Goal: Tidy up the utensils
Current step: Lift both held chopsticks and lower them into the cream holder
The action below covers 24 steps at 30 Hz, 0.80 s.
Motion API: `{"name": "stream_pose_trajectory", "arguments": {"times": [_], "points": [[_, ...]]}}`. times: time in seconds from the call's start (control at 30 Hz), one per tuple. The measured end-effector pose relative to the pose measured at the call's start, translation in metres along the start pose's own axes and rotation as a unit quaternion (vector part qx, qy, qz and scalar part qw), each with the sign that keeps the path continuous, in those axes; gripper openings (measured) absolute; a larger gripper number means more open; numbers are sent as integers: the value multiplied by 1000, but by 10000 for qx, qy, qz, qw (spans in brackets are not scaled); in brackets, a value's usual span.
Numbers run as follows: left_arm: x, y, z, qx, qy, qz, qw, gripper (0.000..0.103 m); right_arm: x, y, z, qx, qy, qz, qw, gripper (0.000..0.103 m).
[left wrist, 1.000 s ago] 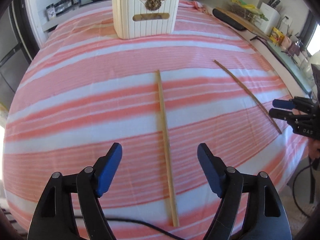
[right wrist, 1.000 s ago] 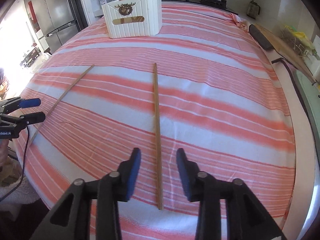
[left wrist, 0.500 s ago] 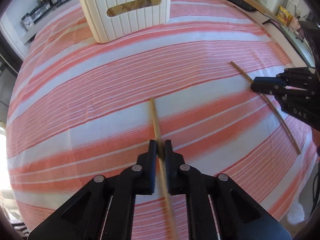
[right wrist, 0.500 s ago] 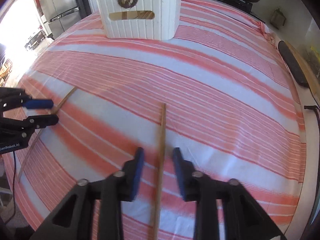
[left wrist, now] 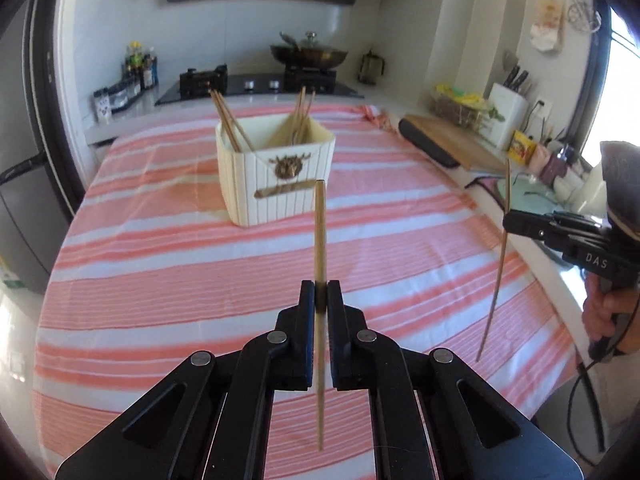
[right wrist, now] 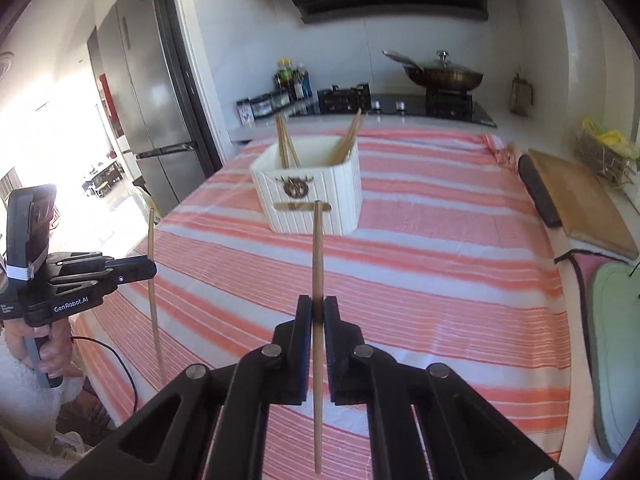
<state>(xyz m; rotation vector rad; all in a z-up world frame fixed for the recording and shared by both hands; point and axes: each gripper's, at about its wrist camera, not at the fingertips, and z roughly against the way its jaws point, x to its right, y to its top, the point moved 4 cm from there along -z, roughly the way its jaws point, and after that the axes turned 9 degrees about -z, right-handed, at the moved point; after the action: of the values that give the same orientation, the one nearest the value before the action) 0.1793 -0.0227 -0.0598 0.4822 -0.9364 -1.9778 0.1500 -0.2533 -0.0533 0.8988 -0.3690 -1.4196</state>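
Two tools, left tool [left wrist: 321,298] and right tool [right wrist: 317,312], each clamp one chopstick [left wrist: 320,232] upright.

We note two loose chopsticks, both thin, pale wood, both off the cloth. The left chopstick [left wrist: 320,240] stands near upright, clamped partway along its length, its lower end hanging free. The right chopstick [right wrist: 317,264] sits in the same pose, likewise pinched partway along. Behind them the white ribbed holder [left wrist: 276,172] stands upright on the striped cloth, open-topped, with a dark emblem and a slot handle on its front. More chopsticks [left wrist: 228,120] lean inside it, in two groups.
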Motion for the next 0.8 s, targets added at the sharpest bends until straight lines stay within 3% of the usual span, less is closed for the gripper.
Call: {"name": "stream_pose_trajectory", "arguments": {"times": [0.33,0.8], "points": [[-6,21,26,495,8,160,9986,4,-16,22,37,661,323,62,9973,7],[-14,32,28,535,21,190,9984,4,-18,33,38,773,209,169,9966,6]]}}
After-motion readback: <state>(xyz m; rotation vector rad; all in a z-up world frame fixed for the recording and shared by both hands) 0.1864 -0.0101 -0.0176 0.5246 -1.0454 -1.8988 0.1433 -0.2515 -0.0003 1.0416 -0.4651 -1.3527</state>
